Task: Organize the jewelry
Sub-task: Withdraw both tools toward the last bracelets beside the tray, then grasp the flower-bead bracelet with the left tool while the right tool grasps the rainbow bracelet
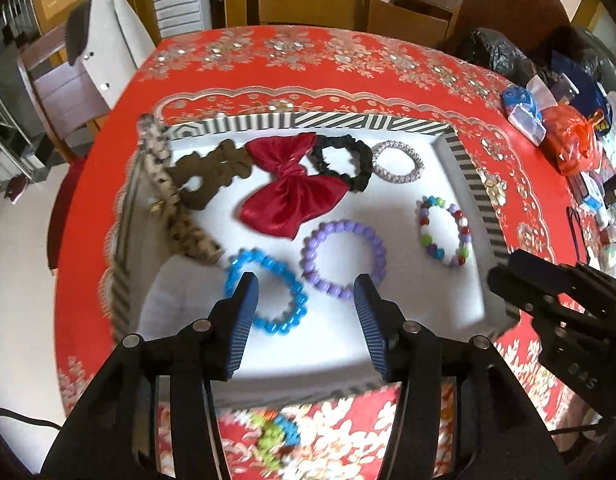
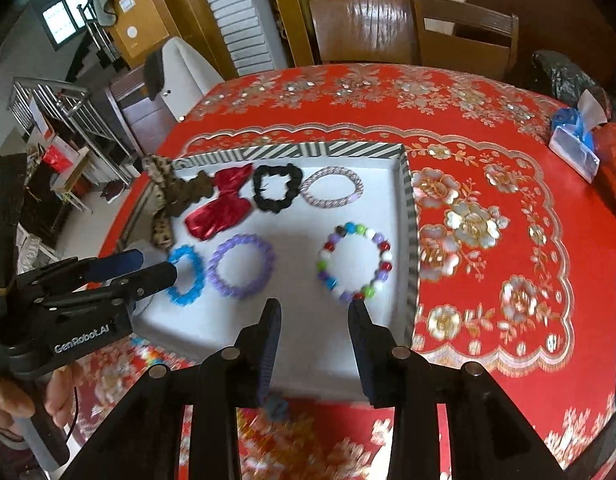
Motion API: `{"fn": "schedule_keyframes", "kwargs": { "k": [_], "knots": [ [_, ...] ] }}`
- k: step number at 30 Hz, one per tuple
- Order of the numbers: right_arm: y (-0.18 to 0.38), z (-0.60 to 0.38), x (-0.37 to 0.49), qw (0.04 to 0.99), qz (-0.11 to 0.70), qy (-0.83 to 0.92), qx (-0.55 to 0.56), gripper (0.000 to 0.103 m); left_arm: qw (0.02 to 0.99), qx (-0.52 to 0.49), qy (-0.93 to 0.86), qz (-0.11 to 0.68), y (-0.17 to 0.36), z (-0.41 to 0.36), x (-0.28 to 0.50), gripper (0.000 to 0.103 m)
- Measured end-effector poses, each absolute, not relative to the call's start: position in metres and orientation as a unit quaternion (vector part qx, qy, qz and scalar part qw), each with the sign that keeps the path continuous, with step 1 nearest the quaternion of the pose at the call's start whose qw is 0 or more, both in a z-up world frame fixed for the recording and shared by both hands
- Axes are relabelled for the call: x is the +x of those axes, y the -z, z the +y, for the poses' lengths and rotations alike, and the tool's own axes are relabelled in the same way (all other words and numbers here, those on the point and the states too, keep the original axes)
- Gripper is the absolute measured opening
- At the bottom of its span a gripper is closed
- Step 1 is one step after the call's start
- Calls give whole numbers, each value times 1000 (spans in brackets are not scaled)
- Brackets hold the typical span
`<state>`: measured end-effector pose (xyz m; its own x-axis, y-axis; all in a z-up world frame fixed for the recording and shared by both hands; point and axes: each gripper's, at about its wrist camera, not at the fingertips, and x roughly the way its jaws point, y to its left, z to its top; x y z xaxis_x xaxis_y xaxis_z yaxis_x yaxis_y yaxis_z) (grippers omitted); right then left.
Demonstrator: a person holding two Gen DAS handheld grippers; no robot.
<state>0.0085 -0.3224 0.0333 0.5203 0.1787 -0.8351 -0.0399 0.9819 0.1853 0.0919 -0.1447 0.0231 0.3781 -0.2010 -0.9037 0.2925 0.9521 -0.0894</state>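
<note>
Tray (image 1: 474, 184), white, stripe-rimmed: blue bracelet (image 1: 264, 294) lies just beyond left gripper (image 1: 306, 292), fingers wide and empty; multicolour bracelet (image 2: 354, 258) just ahead of right gripper (image 2: 314, 314), fingers narrower, empty; advice—withdraw clear, leaving the rows undisturbed.

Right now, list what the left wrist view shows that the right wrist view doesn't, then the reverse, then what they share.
Only the left wrist view: the orange plastic bag among clutter at the table's right edge.

Only the right wrist view: a hand gripping the left gripper's handle, and a metal rack on the floor.

Both: the striped-rim white tray holding the red satin bow, blue beaded bracelet, purple beaded bracelet and multicoloured beaded bracelet; open, empty jaws.
</note>
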Motion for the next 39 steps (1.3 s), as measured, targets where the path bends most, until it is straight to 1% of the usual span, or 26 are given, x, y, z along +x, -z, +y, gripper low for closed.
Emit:
{"fn": "schedule_keyframes", "kwargs": {
  "k": [9, 18, 23, 24, 25, 27, 32, 39],
  "knots": [
    [-31, -310, -34, 868, 488, -58, 71, 33, 838, 43, 138, 526, -37, -106, 51, 49],
    [-4, -310, -68, 855, 511, -45, 79, 34, 829, -40, 115, 545, -37, -22, 24, 49],
    [10, -310, -76, 852, 514, -42, 85, 35, 821, -58, 103, 558, -26, -1, 14, 49],
    [13, -311, -77, 851, 516, -42, 87, 35, 818, -64, 104, 562, -22, 1, 11, 50],
    [14, -311, -77, 850, 517, -42, 88, 35, 813, -69, 105, 569, -16, 1, 8, 54],
    [18, -313, -78, 849, 519, -40, 90, 37, 804, -78, 110, 579, -8, -2, 4, 57],
    [21, -311, -75, 850, 518, -43, 80, 37, 797, -66, 120, 588, 5, -28, 0, 59],
    [33, -302, -61, 845, 532, -46, 11, 37, 800, -24, 105, 591, 22, -59, 4, 59]
  ]
}}
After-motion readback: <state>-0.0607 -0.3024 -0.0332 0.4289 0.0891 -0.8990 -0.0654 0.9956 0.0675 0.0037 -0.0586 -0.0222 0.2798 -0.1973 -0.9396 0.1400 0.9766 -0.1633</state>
